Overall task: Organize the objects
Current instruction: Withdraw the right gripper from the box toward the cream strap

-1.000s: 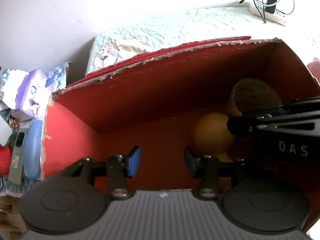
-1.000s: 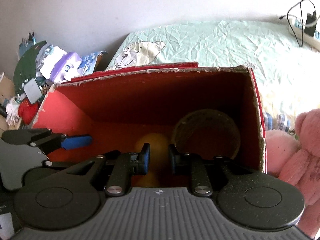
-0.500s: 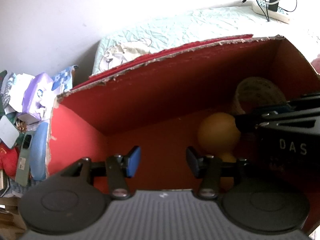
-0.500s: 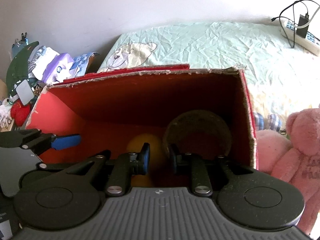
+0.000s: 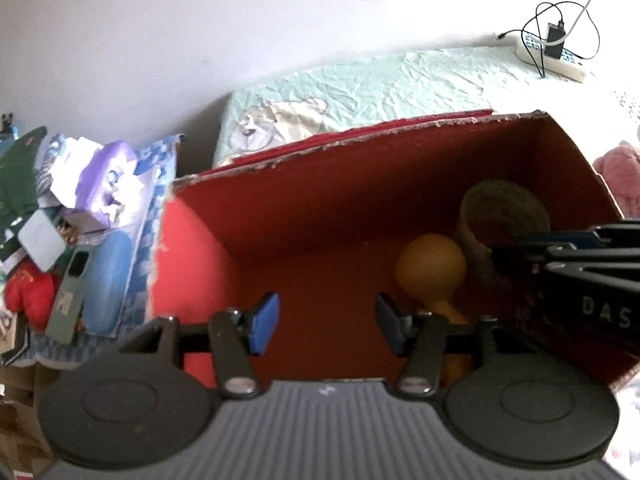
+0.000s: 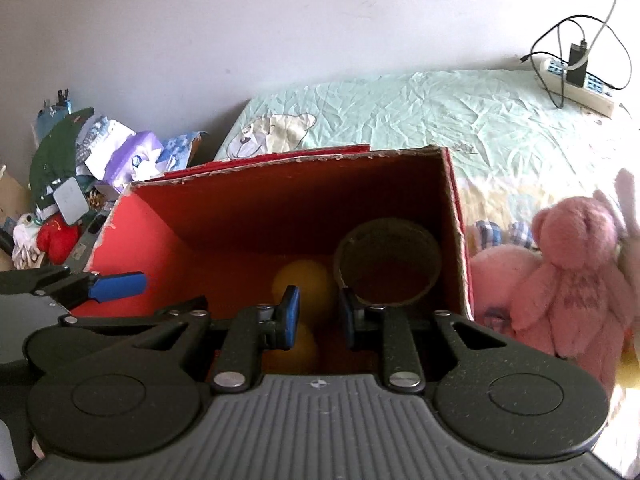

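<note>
An open red cardboard box (image 5: 320,216) (image 6: 248,216) stands on the bed. Inside it lie an orange gourd-shaped toy (image 5: 432,264) (image 6: 304,280) and a round brown woven cup (image 5: 500,216) (image 6: 388,268), side by side at the right end. My left gripper (image 5: 326,320) is open and empty above the box's near edge. My right gripper (image 6: 318,316) is open with a narrow gap, empty, above the toy and the cup's rim. The right gripper also shows in the left wrist view (image 5: 568,256).
A pink teddy bear (image 6: 568,272) lies right of the box. A heap of boxes, packets and a red plush (image 5: 80,216) (image 6: 64,208) sits to the left. A power strip with cables (image 6: 576,80) lies on the mint bedsheet (image 6: 440,112) at the back.
Both grippers have pulled back and up from the box, so more of the bed and the pink bear shows. The right gripper's jaws have opened a little wider.
</note>
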Demonstrator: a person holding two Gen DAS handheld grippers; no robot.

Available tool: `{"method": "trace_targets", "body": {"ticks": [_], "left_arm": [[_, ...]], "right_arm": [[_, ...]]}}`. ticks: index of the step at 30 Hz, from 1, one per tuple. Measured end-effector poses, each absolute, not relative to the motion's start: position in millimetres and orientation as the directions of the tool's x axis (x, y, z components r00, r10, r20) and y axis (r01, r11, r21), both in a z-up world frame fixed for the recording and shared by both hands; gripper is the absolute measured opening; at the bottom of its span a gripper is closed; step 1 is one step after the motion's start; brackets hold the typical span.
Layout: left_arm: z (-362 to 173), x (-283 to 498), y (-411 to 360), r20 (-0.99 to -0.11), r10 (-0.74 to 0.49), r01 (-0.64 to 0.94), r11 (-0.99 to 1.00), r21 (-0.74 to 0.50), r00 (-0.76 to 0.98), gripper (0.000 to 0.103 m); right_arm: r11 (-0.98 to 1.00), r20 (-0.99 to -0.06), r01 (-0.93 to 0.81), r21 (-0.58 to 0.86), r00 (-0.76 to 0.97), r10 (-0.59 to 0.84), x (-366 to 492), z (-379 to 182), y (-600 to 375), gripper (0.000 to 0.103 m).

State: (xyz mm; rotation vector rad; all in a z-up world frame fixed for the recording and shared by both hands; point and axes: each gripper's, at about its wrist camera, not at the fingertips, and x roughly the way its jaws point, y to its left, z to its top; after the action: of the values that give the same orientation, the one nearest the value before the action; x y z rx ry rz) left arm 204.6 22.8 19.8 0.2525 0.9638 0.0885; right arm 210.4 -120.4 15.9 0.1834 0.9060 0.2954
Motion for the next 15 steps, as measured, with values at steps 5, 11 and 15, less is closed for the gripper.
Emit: {"method": "trace_targets", "body": {"ticks": [5,11,15], "left_arm": [[27.2,186.9,21.0,-0.787,0.207,0.023,0.963,0.27,0.582,0.06],[43.7,164.9,14.2,-0.771,0.225,0.001,0.96,0.281,0.596,0.066],[53.7,148.5,6.8,-0.754,0.247,-0.029,0.957,0.29,0.608,0.07]], "right_arm": [[0.938,-0.725,-0.165,0.306,0.599,0.342,194.9,24.5,-127.3,0.026],[0.924,-0.699,-0.189,0.333,0.609,0.376,177.2,36.7,-130.1,0.029],[0.911,-0.677,-0.227,0.345,0.612,0.409,165.9,44.6,-134.8,0.031]]}}
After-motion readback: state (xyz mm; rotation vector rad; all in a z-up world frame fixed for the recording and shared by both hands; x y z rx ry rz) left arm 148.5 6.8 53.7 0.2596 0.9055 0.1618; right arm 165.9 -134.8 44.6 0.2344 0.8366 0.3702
